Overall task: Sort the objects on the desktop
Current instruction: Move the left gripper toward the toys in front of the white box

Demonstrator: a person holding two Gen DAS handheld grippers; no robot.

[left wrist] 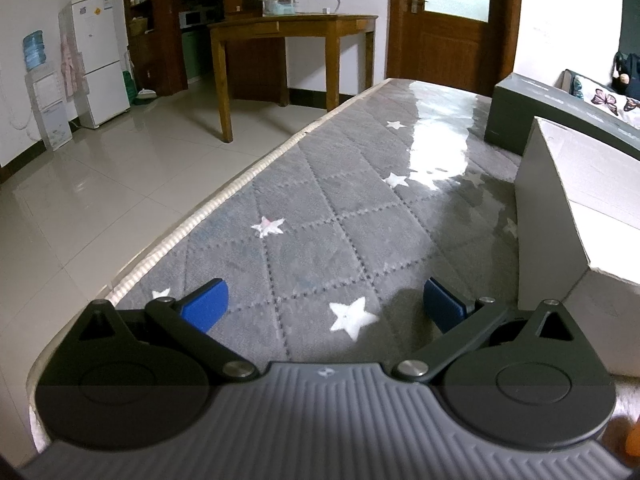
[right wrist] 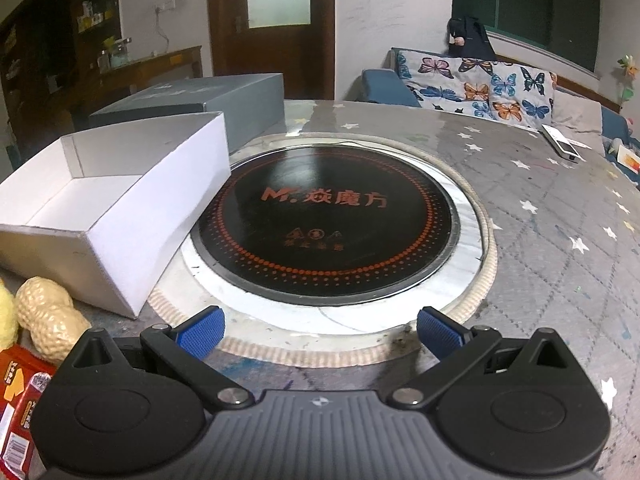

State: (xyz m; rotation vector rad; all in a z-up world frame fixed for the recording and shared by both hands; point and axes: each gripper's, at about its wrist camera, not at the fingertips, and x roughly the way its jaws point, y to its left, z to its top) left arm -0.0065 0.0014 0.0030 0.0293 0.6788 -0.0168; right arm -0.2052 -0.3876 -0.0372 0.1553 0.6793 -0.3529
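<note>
left gripper (left wrist: 324,306): jaws wide apart, nothing btwn them, blue pads over grey star-print table cover (left wrist: 320,208), pointing down at a slant.
right gripper (right wrist: 320,334): jaws wide apart too, empty, tips just short of the woven ring round the hob.
peanut toy (right wrist: 48,316): right view, 8 o'clock, lying on the cover just beside the white box's near corner; touching or not, can't tell.
yellow plush thing (right wrist: 6,312): at far left edge, up against the peanut, mostly cut off.
red packet (right wrist: 20,396): 8 o'clock, lowest left, partly behind the gripper body.
white box (right wrist: 116,216): open top, empty inside, 10 o'clock; its right corner overhangs the hob's pale rim. in left view it sits at 3 o'clock.
induction hob (right wrist: 326,224): round black glass w/ orange dots + lettering, set in table centre, 12 o'clock of right gripper.
grey box (right wrist: 208,100): closed, behind white box, 11 o'clock.
remote (right wrist: 562,142): white, far table edge, 2 o'clock, well apart from the rest.
sofa (right wrist: 480,80): butterfly throw, beyond table.
wooden side table (left wrist: 292,44): left view, 12 o'clock, far across tiled floor; fridge (left wrist: 98,60) at 10 o'clock.
</note>
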